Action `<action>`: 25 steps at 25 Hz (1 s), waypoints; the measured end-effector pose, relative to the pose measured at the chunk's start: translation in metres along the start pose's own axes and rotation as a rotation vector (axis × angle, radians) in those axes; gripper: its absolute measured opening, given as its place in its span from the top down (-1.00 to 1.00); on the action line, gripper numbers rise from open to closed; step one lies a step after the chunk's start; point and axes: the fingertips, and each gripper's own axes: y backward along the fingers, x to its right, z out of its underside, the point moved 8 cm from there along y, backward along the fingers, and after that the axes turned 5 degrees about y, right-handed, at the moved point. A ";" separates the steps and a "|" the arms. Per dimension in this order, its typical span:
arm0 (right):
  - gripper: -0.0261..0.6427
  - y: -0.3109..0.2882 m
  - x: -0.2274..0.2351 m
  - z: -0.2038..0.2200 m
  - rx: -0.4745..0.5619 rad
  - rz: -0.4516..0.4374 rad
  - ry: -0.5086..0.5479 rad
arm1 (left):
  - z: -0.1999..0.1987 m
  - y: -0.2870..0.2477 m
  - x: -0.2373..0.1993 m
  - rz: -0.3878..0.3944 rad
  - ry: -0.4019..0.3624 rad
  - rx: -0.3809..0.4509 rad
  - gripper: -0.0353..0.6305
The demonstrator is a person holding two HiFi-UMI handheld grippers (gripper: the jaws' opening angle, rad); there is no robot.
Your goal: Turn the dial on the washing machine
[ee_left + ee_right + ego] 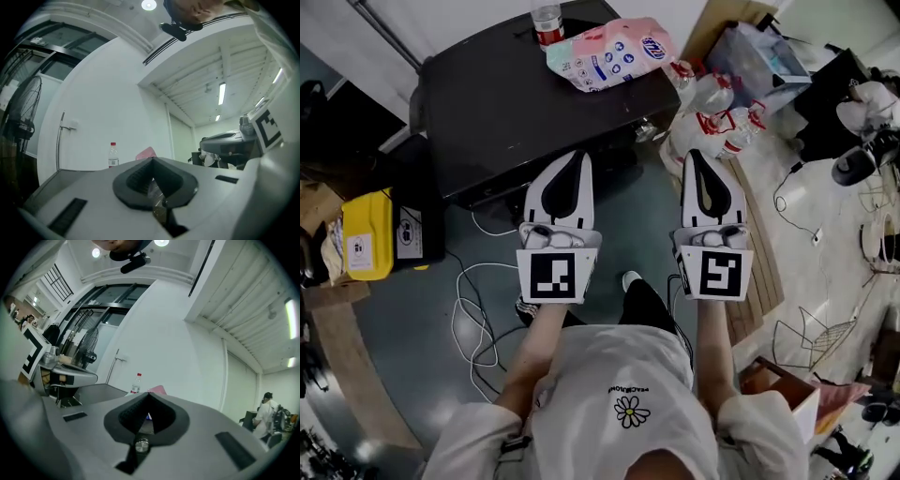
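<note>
Currently the white-and-black left gripper (580,156) and the matching right gripper (694,154) hang side by side, each with its jaws pressed together on nothing, just short of the black boxy washing machine (511,108). I cannot make out its dial. A clear plastic bottle (547,21) and a pink-and-white packet (609,52) rest on top of it.

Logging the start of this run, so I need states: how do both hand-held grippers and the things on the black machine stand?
left hand-held gripper: jaws together, holding nothing.
right hand-held gripper: jaws together, holding nothing.
bottle: upright, red cap on.
pink packet: lying flat beside the bottle.
black machine: untouched, no dial visible.
</note>
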 end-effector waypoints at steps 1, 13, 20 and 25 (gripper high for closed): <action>0.91 0.000 0.004 0.006 0.002 -0.005 0.004 | 0.005 -0.002 0.007 0.001 -0.007 -0.017 0.90; 0.91 0.008 0.017 0.041 0.024 0.008 -0.008 | 0.036 -0.033 0.040 0.054 -0.029 -0.075 0.90; 0.91 0.005 0.022 0.063 -0.007 0.016 -0.056 | 0.062 -0.071 0.055 0.103 -0.033 -0.101 0.90; 0.91 -0.006 0.020 0.087 -0.012 -0.019 -0.053 | 0.106 -0.104 0.060 0.086 -0.020 -0.127 0.90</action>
